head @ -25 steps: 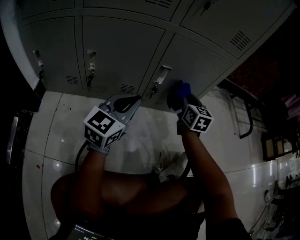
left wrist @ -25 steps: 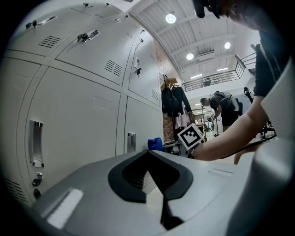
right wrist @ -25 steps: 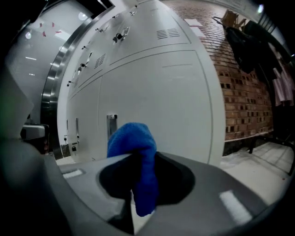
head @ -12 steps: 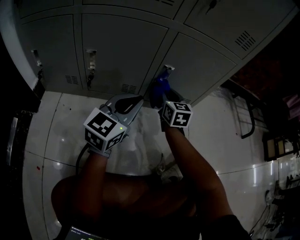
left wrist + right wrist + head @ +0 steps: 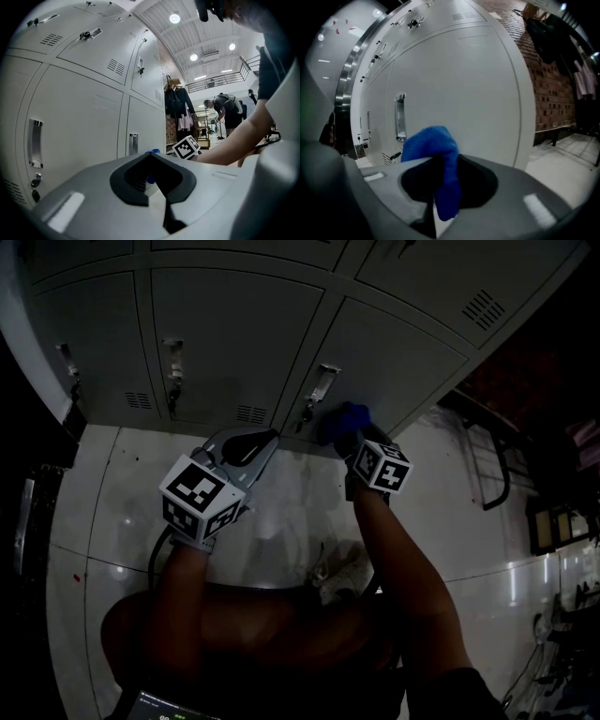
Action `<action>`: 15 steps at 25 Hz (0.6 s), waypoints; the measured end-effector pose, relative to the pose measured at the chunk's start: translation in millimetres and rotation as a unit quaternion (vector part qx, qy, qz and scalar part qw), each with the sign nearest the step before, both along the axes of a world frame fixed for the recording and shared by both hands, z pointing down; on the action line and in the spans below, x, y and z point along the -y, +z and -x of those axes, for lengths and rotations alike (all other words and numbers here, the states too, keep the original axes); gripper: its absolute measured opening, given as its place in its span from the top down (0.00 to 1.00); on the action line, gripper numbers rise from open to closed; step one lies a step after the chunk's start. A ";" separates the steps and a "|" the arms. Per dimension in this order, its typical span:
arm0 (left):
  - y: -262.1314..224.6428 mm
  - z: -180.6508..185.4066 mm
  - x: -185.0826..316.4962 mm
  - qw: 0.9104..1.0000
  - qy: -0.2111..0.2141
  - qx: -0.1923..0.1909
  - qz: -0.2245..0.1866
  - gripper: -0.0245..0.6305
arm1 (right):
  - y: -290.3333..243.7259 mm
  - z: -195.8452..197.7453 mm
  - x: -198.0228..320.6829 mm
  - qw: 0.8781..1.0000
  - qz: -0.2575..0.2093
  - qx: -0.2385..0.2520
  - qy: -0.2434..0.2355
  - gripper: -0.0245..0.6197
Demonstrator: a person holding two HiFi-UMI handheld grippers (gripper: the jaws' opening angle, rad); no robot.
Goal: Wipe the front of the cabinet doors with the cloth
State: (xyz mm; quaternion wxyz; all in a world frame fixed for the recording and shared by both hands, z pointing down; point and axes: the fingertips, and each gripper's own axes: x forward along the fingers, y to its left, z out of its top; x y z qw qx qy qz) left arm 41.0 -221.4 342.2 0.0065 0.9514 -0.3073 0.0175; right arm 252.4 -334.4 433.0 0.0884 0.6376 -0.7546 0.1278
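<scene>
Cabinet doors (image 5: 234,334) stand in a row ahead, rising from the floor (image 5: 281,502). The right claw (image 5: 349,432) is at the lower door right of centre. The cloth (image 5: 342,416) sits between its jaws, at the door face, just right of and below that door's handle (image 5: 323,382). The left claw (image 5: 267,442) lies left of the right claw, near the foot of the doors, with nothing between its jaws. Hanging garments (image 5: 176,105) are beyond the far end of the row.
</scene>
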 end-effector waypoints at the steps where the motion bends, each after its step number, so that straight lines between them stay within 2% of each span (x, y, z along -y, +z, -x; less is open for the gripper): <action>1: 0.2 -0.2 -0.1 1.000 0.000 0.000 0.000 0.96 | 0.6 -15.5 -1.5 1.000 0.001 -0.004 0.014 0.84; 5: 1.9 -0.5 0.3 1.000 0.001 0.002 0.001 0.96 | 2.6 -77.2 -9.3 0.997 0.008 0.000 0.074 0.84; 8: 2.7 -0.5 0.6 1.000 0.001 0.004 0.001 0.96 | 1.6 -105.3 -15.4 0.994 0.009 0.033 0.105 0.84; 15: 4.0 -1.0 1.4 1.000 0.001 0.007 0.002 0.96 | 2.4 -106.3 -22.9 0.992 0.012 0.060 0.107 0.84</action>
